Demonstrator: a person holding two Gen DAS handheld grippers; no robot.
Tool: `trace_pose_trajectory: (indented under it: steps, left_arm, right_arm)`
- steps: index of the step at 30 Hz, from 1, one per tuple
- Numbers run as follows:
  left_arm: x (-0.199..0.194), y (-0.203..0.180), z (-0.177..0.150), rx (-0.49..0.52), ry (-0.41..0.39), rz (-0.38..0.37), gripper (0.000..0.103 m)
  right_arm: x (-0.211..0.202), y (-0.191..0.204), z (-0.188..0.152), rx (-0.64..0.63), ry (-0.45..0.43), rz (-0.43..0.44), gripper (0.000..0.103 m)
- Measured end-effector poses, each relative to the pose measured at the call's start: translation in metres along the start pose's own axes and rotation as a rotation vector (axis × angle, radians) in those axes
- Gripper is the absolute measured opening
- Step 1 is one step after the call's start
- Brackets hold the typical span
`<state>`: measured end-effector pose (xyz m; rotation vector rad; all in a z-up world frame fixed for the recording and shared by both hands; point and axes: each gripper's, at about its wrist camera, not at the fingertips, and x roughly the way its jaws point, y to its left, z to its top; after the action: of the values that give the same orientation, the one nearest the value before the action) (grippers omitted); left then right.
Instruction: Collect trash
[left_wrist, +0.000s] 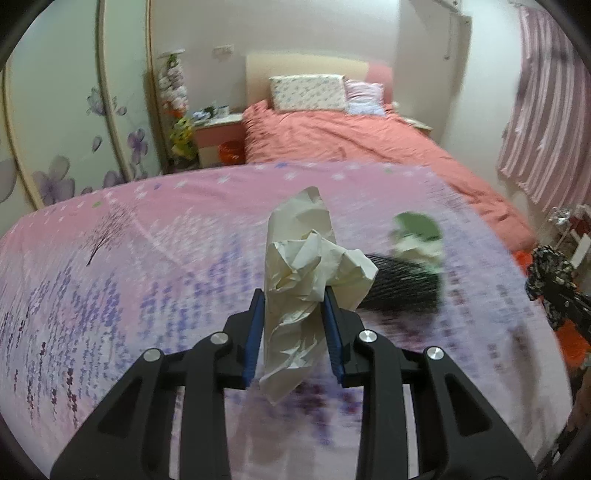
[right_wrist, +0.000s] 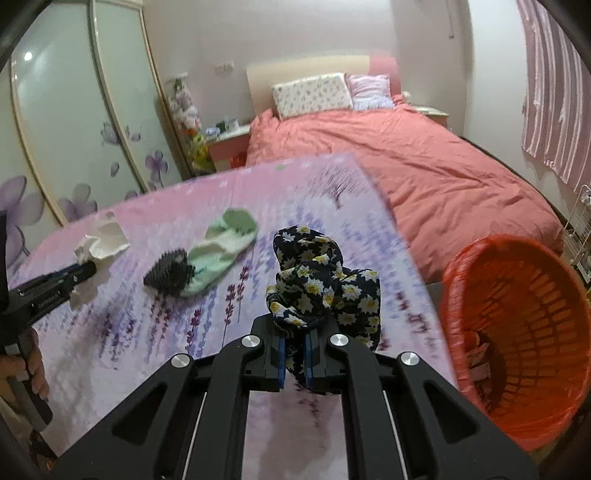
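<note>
We had the left tongs (left_wrist: 293, 295) clenched on paper (left_wrist: 310, 266) and the right tongs (right_wrist: 294, 334) on floral cloth (right_wrist: 325, 280), both lifted, none yet in the basket (right_wrist: 517, 317) off the counter's (right_wrist: 110, 332) right edge.

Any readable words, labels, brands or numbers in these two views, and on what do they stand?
Nothing reads for certain.
White lettering on the side of the left claw, seen in the right wrist view: too small and blurred.
Dark marks printed on the pink cloth: motion-blurred, unreadable.
</note>
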<state>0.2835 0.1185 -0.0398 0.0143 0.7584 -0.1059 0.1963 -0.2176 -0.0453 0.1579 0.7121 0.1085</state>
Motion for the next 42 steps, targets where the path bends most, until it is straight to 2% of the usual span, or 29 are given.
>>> trace_pose_trajectory:
  steps: [3,8,14,22,27,33,35,37,39,42]
  left_arm:
    - [-0.018,-0.027,0.007,0.018,-0.028,-0.037,0.031]
    - [-0.05,-0.092,0.018,0.071,-0.084,-0.138,0.031]
    - [-0.066,-0.168,0.024,0.129,-0.108,-0.261,0.031]
    - [-0.054,-0.267,0.019,0.19,-0.064,-0.414,0.031]
    - [-0.036,-0.319,0.011,0.226,-0.018,-0.474,0.031]
    - [-0.014,-0.363,0.006,0.252,0.034,-0.526,0.034]
    - [-0.003,-0.372,0.002,0.269,0.054,-0.519,0.041]
    - [0.01,-0.379,-0.003,0.28,0.078,-0.499,0.057]
    - [0.02,-0.379,-0.007,0.284,0.095,-0.482,0.058]
    - [0.032,-0.371,-0.01,0.281,0.112,-0.456,0.063]
  right_arm:
    - [-0.024,-0.014,0.003,0.008,-0.045,-0.011,0.007]
    - [-0.056,-0.046,0.007,0.034,-0.097,-0.05,0.007]
    - [-0.083,-0.085,0.004,0.078,-0.143,-0.111,0.007]
    - [-0.085,-0.138,0.0,0.173,-0.165,-0.17,0.007]
    - [-0.077,-0.169,0.0,0.227,-0.167,-0.184,0.007]
    - [-0.07,-0.198,0.001,0.278,-0.173,-0.185,0.008]
    - [-0.065,-0.207,-0.001,0.291,-0.169,-0.187,0.012]
    - [-0.062,-0.213,-0.005,0.303,-0.159,-0.192,0.024]
    - [-0.056,-0.218,-0.01,0.322,-0.144,-0.195,0.044]
    - [-0.05,-0.217,-0.016,0.326,-0.126,-0.205,0.049]
